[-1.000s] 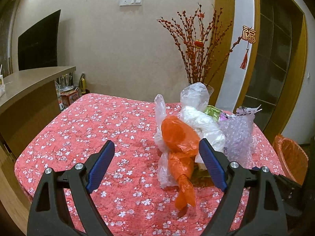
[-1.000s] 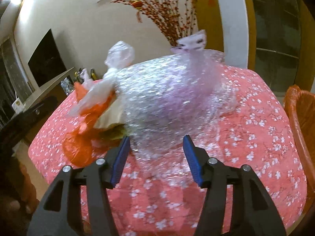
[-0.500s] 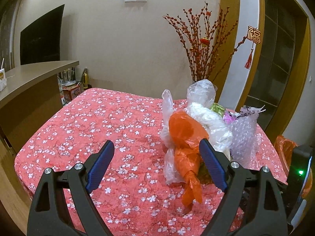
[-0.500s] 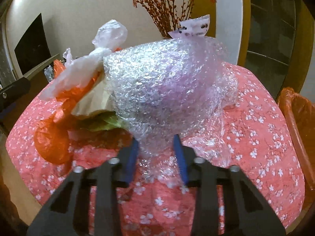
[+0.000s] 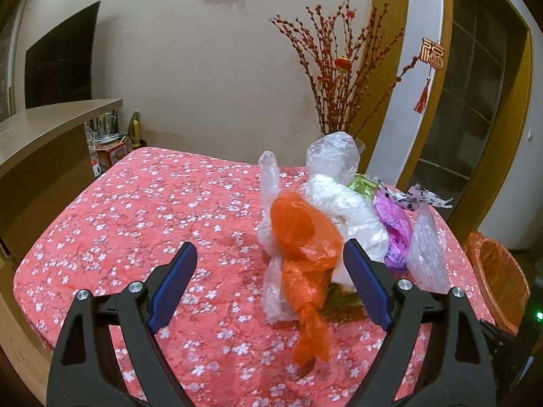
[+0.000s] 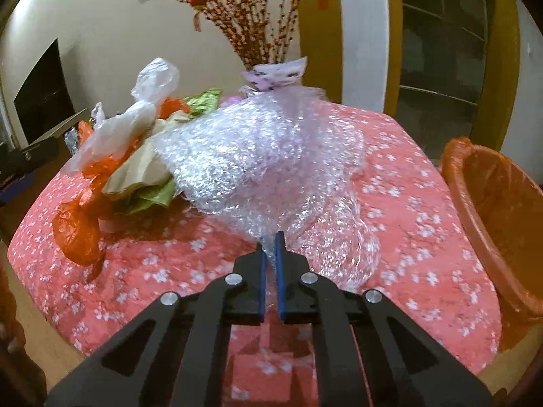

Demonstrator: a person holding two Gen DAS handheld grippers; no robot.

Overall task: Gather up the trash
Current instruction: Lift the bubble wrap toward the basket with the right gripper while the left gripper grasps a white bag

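A heap of trash lies on the table with the red flowered cloth point(image 5: 142, 224). In the heap are an orange plastic bag point(image 5: 305, 254), clear and white bags point(image 5: 342, 200), purple wrap point(image 5: 393, 230) and a sheet of bubble wrap point(image 6: 264, 159). My right gripper point(image 6: 269, 240) is shut on the near edge of the bubble wrap, which stretches away from its pads. My left gripper point(image 5: 271, 271) stands open in front of the orange bag, not touching it. The bubble wrap point(image 5: 424, 247) shows at the heap's right in the left wrist view.
A bin lined with an orange bag point(image 6: 492, 210) stands beside the table's right edge, also seen as the orange-lined bin point(image 5: 495, 281). A vase of red berry branches point(image 5: 339, 78) rises behind the heap. A wooden counter point(image 5: 44, 135) flanks the table's left.
My right gripper's jaws have closed from wide apart onto the bubble wrap's near edge, and the wrap has pulled out flatter toward me. The left gripper has stayed open and nearly still.
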